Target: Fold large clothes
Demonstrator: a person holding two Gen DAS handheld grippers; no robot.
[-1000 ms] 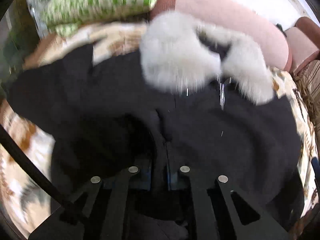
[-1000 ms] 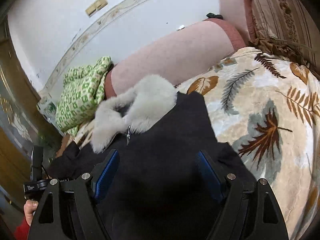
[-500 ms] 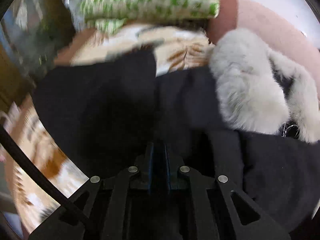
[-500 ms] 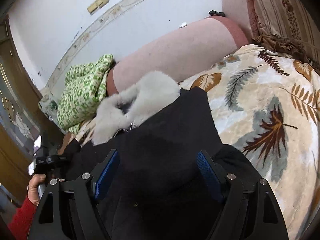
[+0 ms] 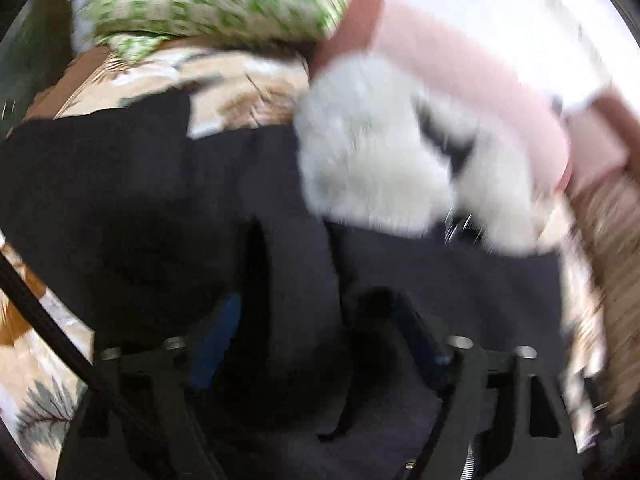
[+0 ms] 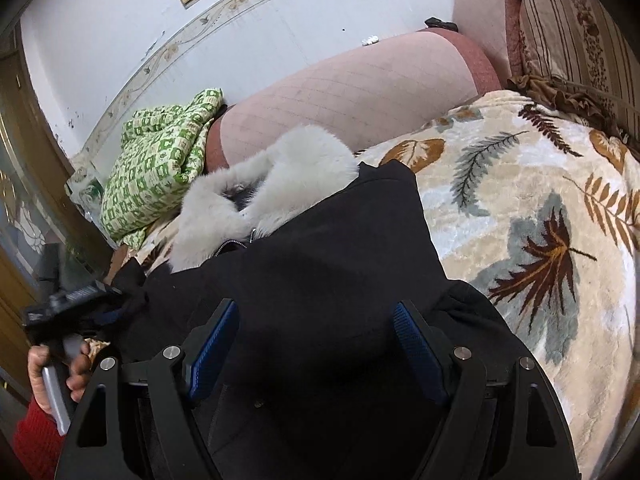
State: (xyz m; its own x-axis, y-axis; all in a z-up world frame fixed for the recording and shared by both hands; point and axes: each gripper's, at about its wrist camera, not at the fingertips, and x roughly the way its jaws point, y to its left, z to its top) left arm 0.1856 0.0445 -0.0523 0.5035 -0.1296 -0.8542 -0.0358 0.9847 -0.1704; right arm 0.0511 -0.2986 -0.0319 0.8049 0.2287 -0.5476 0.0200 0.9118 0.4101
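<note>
**Left sleeve fold in hand, both grippers spread**

- Black coat (image 6: 328,264) lies flat on the leaf-print blanket (image 6: 540,208) covering the sofa seat. Fur collar (image 6: 272,184) is at the far end, against the pink bolster (image 6: 352,96). Long axis runs from the grippers straight away toward the collar.
- Left gripper (image 5: 316,332): fingers parted, blue pads (image 5: 212,340) standing either side of a raised ridge of black cloth, apparently the left sleeve or a fold in it. Pads do not look pressed on it, so it reads as released. View is motion-blurred, so contact can't be told for sure.
- Right gripper (image 6: 316,344): fingers wide apart, holding nothing, hovering over the near hem end of the coat. Cloth sits under it, not between the pads.
- Left hand (image 6: 60,364) shows in the right wrist view at the coat's left edge, beside the sleeve. Left is plainly the nearer one to that sleeve; the right is centred on the body panel.
- Green patterned cloth (image 6: 160,160) is piled at the far left by the bolster, clear of the coat.
- Judgement: fold is early. The next move likely turns on the sleeve lying left of the centreline; it has to cross inward over the body, square to the long axis. Bulky collar may stop the top end lying flat.
</note>
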